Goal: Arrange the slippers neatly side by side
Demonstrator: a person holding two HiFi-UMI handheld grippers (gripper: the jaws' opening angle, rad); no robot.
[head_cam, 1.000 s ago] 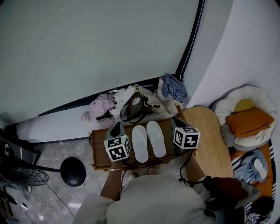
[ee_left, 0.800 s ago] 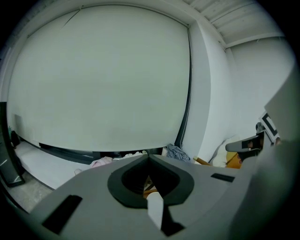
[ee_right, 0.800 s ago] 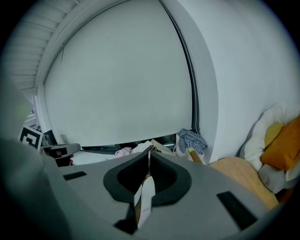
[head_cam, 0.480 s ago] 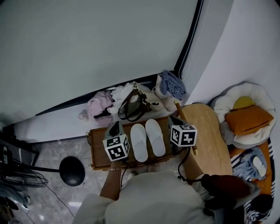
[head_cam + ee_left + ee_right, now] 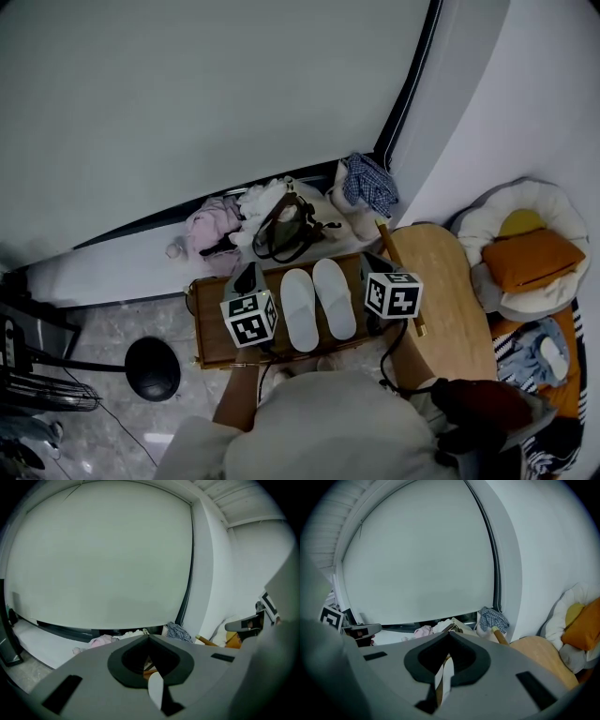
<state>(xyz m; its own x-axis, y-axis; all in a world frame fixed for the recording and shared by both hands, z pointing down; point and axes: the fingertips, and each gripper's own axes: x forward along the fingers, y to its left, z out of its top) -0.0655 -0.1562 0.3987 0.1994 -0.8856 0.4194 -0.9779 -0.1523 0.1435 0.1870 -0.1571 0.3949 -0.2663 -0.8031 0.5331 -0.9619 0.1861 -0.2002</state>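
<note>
Left hand-held gripper (image 5: 149,636) sat clenched and empty over the left part of the bench (image 5: 214,326). The white slippers (image 5: 300,311) lay mid-bench, side by side and touching, toes toward the wall, exactly where they were a second earlier. Right hand-held gripper (image 5: 450,633) had just finished closing on nothing, to the right of the pair. Judged: arranging looked finished, with neither tool on the pair.

Low wooden table (image 5: 211,323), directly before you. On its top lie the left slipper (image 5: 300,309) and the right slipper (image 5: 335,298), both white, just beside each other, lengthwise from near to far. The table's left part is bare wood.
</note>
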